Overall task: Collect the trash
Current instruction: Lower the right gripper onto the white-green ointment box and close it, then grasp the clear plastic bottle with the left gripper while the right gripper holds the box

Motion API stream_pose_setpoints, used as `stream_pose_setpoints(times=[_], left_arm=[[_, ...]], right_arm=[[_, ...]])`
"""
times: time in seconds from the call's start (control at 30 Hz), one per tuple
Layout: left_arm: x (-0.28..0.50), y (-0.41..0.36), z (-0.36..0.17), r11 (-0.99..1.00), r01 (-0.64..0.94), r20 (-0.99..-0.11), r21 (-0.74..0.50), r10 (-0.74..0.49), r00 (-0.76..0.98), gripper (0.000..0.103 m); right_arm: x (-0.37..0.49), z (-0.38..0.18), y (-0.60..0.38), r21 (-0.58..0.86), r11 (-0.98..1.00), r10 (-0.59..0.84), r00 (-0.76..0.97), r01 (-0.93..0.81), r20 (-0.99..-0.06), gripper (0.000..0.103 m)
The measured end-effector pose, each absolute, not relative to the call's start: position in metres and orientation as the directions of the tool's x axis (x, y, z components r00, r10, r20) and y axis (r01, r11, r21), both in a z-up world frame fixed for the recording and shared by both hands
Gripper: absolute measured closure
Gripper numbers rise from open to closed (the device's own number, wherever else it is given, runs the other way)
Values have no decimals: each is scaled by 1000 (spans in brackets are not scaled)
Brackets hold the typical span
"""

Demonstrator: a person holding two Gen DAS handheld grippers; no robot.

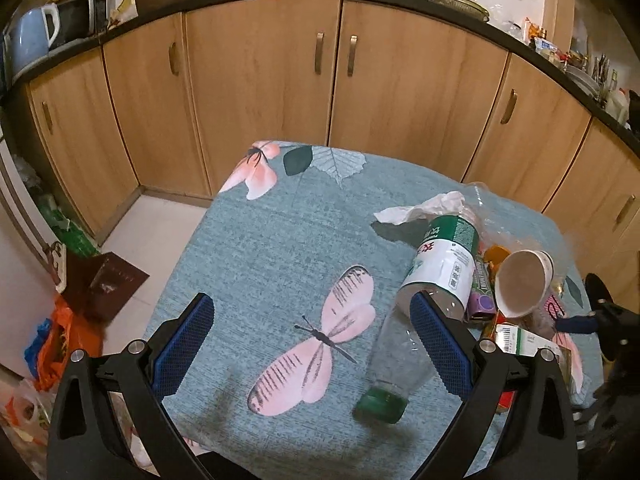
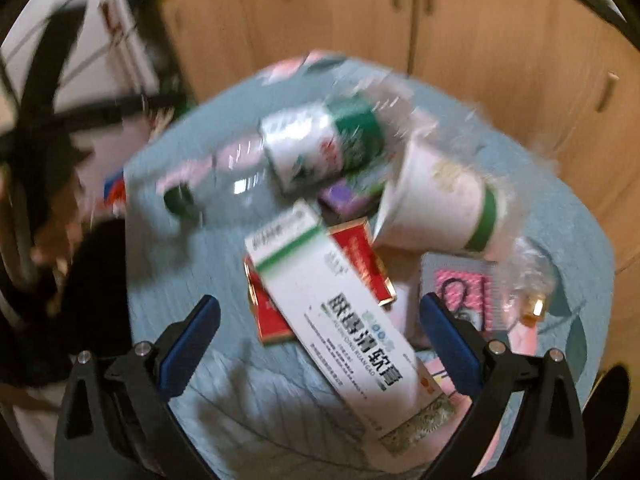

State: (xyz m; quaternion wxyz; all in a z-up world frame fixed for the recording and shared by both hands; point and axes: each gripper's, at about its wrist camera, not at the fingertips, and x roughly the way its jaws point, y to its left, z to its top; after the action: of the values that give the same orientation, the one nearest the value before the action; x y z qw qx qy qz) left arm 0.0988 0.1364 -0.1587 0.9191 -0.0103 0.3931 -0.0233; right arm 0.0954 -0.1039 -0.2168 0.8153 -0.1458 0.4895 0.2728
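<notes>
Kitchen, wood cabinets (image 1: 260, 80) behind; table (image 1: 256, 240) under teal butterfly cloth.
Trash heaped at table's right side: clear bottle (image 1: 424, 292) on its side, green cap toward camera; tissue (image 1: 420, 208) behind it; paper cup (image 1: 524, 284) tipped over; purple packet (image 1: 482, 304); white-green box (image 2: 340, 312) lying on red box (image 2: 360, 264).
Left gripper (image 1: 312, 332): jaws wide, empty, right finger in front of bottle; contact unclear.
Right gripper (image 2: 320, 332): jaws wide, empty, above white-green box; view motion-blurred.

Warm, dim indoor light is falling from above, casting soft shadows on the worktop (image 1: 256, 240). The left wrist view is staying sharp; the right is smearing with motion blur. Fisheye curvature is bending edges, corners vignetting black.
</notes>
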Motion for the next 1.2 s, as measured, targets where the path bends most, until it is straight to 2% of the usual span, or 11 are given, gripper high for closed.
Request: stream_pose_setpoints(times=[0.1,0.17,0.23,0.33,0.53,0.8,0.97,1.07,1.1,1.13,1.2], left_arm=[[94,135,-153,998,53,-708,-27,-57,703,8],[94,133,-151,995,83,-706,-47,-92,702,8],[93,129,-151,989,128,-704,-77,-145,695,8],[94,119,-153,975,203,-705,-96,-210,677,8],[99,96,-167,924,364,-727,-116,-329,603,8],[124,66,-194,931,365,-821,-2,-210,531,8],[137,80,-179,931,333,-808,-147,-307,502,8],[156,110,-147,791,341,-679,-508,-611,407,8],[165,121,-133,585,356,-488,-729,-808,329,8],[172,128,-123,354,360,-267,-863,-925,269,8],[182,118,-98,-11,360,73,-933,-984,161,8]], right_arm=[[91,-218,-99,28,771,315,342,-636,-885,16],[91,-223,-101,44,765,307,304,-642,-902,39],[93,-233,-106,19,768,260,284,-640,-923,49],[92,-231,-117,28,775,267,287,-632,-920,55],[74,-216,-137,55,798,311,333,-600,-890,56],[44,-202,-186,209,859,429,435,-467,-792,56],[24,-199,-211,314,859,491,476,-404,-730,56],[24,-199,-226,392,841,537,492,-373,-685,56],[24,-200,-231,414,834,550,497,-364,-672,56],[24,-202,-234,424,832,555,501,-359,-665,56],[23,-206,-236,446,827,562,508,-343,-653,56]])
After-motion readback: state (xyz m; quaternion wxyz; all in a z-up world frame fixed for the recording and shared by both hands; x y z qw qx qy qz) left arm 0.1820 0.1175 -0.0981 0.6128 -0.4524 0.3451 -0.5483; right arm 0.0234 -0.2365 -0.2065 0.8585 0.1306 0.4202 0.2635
